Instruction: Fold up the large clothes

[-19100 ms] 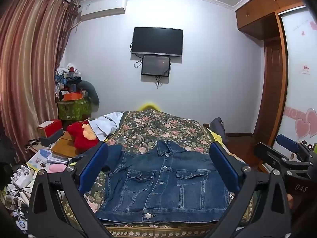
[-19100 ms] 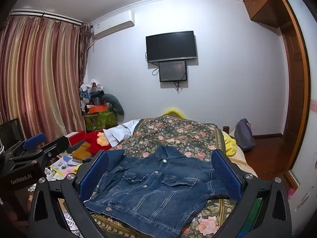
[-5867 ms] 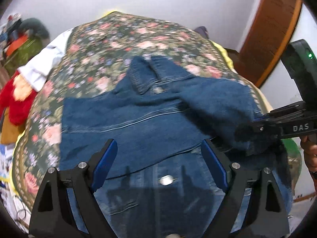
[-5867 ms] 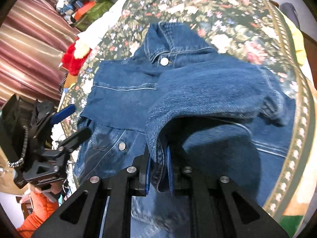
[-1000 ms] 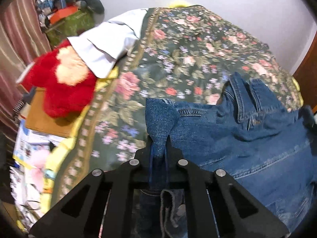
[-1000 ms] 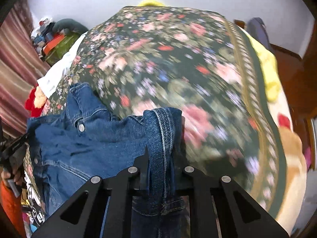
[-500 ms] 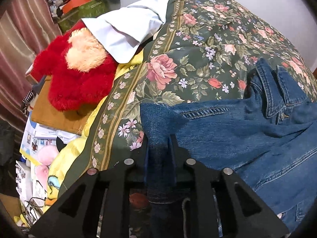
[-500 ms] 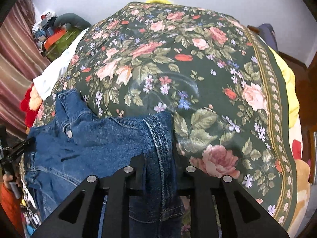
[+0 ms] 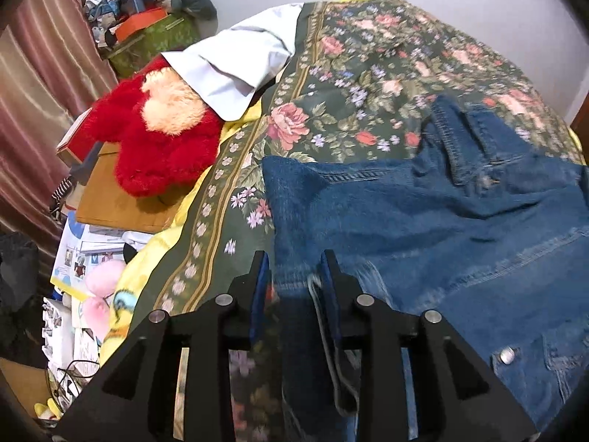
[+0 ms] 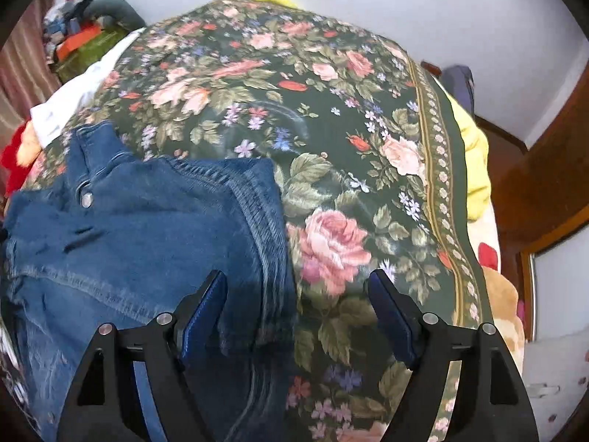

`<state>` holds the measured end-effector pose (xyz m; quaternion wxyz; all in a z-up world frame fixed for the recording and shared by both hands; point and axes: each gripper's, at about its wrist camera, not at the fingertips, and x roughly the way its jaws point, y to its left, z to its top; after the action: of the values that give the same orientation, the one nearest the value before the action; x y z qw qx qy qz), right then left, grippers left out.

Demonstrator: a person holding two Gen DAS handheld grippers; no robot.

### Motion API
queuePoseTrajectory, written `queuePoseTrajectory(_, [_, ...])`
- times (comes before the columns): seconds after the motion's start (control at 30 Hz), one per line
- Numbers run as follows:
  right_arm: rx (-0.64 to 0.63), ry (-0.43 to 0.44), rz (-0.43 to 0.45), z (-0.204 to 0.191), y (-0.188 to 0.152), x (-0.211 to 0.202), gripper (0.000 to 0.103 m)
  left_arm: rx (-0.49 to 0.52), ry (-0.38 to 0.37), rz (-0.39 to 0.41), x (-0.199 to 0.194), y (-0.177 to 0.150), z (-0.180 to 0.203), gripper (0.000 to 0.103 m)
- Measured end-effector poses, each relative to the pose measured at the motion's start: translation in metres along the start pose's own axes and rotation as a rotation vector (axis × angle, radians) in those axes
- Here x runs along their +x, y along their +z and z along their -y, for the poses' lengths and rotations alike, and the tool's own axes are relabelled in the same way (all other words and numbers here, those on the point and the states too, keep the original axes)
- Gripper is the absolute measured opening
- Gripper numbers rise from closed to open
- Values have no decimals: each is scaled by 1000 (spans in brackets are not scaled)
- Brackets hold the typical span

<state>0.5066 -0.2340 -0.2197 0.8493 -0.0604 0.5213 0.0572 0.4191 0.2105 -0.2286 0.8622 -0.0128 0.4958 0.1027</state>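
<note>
A blue denim jacket [image 9: 423,213] lies folded on the flowered green bedspread [image 9: 368,55], collar toward the far wall. My left gripper [image 9: 294,258] hangs over the jacket's left folded corner. Its jaws are opening, and a denim fold stands loose between them with a gap at the left pad. In the right wrist view the jacket [image 10: 147,221] fills the lower left of the bedspread [image 10: 294,84]. My right gripper [image 10: 296,276] is over the jacket's right seamed edge. Its jaws are opening wide, and the denim edge lies between them untouched.
A red plush toy [image 9: 158,140], a white cloth [image 9: 235,70] and a brown board [image 9: 117,199] crowd the bed's left side, with papers and toys [image 9: 81,258] below. A yellow blanket [image 10: 475,154] and wooden door frame [image 10: 545,169] border the right.
Both grippers held denim corners a second ago and have since let go. The right jaws spread wide, the left only a little. The jacket's corners now rest on the bedspread.
</note>
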Motion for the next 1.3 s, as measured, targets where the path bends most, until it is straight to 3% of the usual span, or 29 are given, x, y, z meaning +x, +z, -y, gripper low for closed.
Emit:
queuePoseTrajectory(0.17, [79,155,2,8,-16,-40,77,19,-25,57,-47,-9,8,31])
queuePoseTrajectory(0.47, [25,199,185,-7,-43,-158,77,78,-71,263,-154,-31,30,48])
queuePoseTrajectory(0.6, [-6,216,252,-16,-60,-202,78,73,-95,326,-188,-46,34,67])
queuePoseTrajectory(0.7, [3,252,265,-20,-75,-221,88,43,-116,336,-200,-59,30,80])
queuePoseTrajectory(0.93, [44,305,186,-22,-116,-219,92,-4,-119,228,-180,-101,9,87])
queuePoseTrajectory(1.17, [112,330,-14,-13,-168,-171,92,-110,-146,-43,-105,-172,-24,87])
queuePoseTrajectory(1.3, [132,351,-88,-13,-194,-153,92,-172,-189,-156,-76,-206,-33,87])
